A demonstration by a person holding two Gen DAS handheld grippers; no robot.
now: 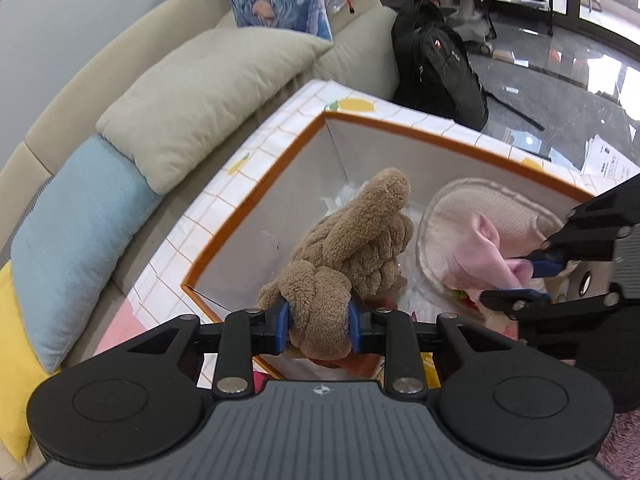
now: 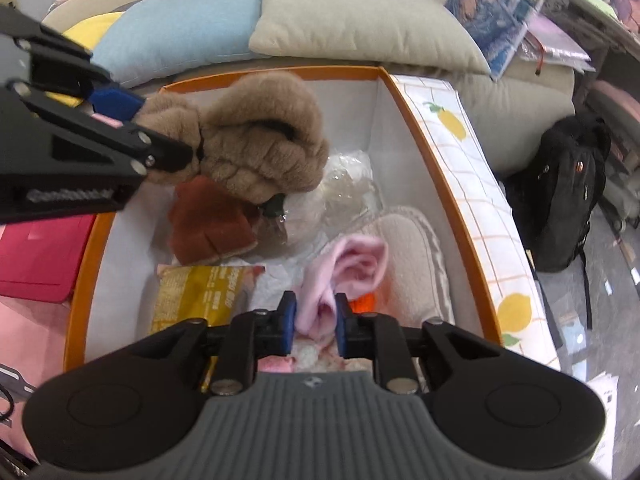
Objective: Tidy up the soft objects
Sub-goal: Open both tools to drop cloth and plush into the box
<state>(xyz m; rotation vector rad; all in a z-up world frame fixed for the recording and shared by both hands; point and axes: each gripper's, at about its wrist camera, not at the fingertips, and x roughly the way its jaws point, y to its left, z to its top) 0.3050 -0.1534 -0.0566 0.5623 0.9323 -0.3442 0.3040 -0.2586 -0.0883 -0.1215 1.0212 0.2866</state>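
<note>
The left claw [image 1: 319, 329] is clenched on the lower lobe of a brown knotted plush [image 1: 360, 240], its blue pads pressing in on either side of the fuzzy fabric. The plush's long axis runs away from the claw, up and forward over the open storage box [image 1: 256, 200], so most of its bulk already hangs above the box's interior rather than outside the orange rim. From the right wrist view the same plush [image 2: 256, 140] sits high over the far left part of the box, above a rust-coloured soft item [image 2: 208, 224] and some crinkled clear plastic [image 2: 344, 184] on the floor of the box.

The right claw [image 2: 316, 320] has a pink cloth [image 2: 344, 272] between its pads, but the jaws stand a little apart from the cloth on at least one side, so I read it as loosened and not gripping (the fabric looks slack, draped onto what lies beneath). The cloth lies straight ahead of this claw and below it, resting on a cream cushion [image 2: 416, 264] in the near right part of the box, with a yellow packet [image 2: 200, 296] to its left.

The relation that matters is vertical: both soft things lie inside the box's outline, the pink one down and seemingly let go, the brown one held above the bottom. The left hand's next move, as I judge it, is a descent followed by a release, staying clear of the right claw [image 1: 532, 280] just beside it.
</note>
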